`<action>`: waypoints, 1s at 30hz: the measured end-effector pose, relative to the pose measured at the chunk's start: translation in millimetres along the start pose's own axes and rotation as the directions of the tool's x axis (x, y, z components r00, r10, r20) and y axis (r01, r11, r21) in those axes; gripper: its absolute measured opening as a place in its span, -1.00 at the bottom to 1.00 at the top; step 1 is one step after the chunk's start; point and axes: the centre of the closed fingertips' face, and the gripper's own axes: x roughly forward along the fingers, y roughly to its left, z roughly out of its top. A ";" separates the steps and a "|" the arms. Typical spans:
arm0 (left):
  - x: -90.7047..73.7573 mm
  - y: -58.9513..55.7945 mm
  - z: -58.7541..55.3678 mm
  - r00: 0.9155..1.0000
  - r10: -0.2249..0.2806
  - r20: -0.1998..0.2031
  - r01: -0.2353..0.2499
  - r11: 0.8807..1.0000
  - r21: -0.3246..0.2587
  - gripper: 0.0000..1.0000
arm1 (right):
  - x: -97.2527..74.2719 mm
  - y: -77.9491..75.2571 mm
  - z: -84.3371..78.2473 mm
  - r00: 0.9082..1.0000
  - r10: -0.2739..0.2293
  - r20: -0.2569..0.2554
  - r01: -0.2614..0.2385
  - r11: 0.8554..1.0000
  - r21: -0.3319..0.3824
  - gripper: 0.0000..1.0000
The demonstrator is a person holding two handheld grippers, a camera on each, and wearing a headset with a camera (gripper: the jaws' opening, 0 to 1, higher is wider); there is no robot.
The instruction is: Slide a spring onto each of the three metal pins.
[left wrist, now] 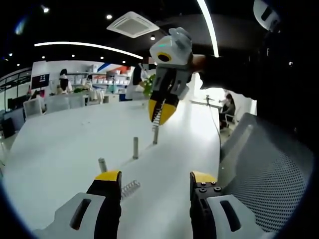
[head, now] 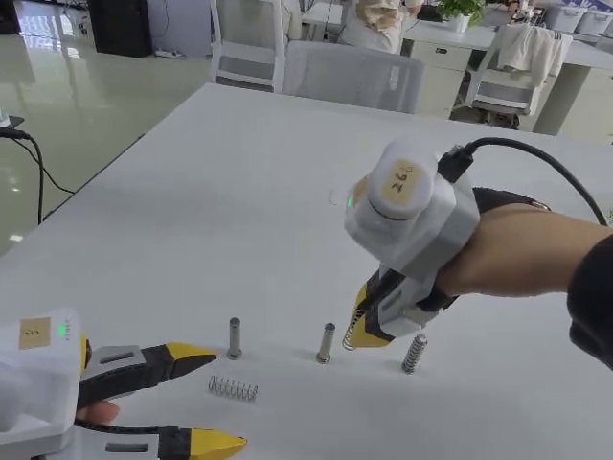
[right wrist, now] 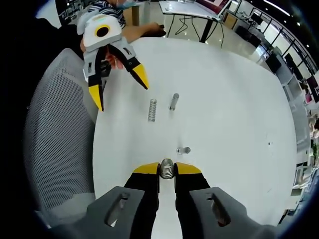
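between the right fingers (right wrist: 145, 170), a spring (right wrist: 168, 169)

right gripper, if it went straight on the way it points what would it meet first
Probably the middle pin, seen nearly end-on just beyond the spring in the right gripper; depth is unclear, so it might land on the table beside it.

Round label (head: 399, 182) on right gripper (head: 372, 331), "260"

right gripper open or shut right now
Shut. The right gripper pinches a spring between its yellow tips, with no gap left beside the coil.
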 end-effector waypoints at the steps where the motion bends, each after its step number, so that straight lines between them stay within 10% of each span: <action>1: -0.1 0.2 0.0 1.000 0.001 0.000 -0.001 1.000 0.001 -0.01 | 0.2 -2.2 0.6 1.000 -0.003 0.004 0.003 1.000 -0.001 -0.84; 30: -1.3 4.0 -6.7 1.000 0.001 -0.008 -0.001 1.000 -0.011 -0.02 | 24.8 -30.9 8.2 0.999 -0.032 0.021 0.033 0.999 -0.014 -0.84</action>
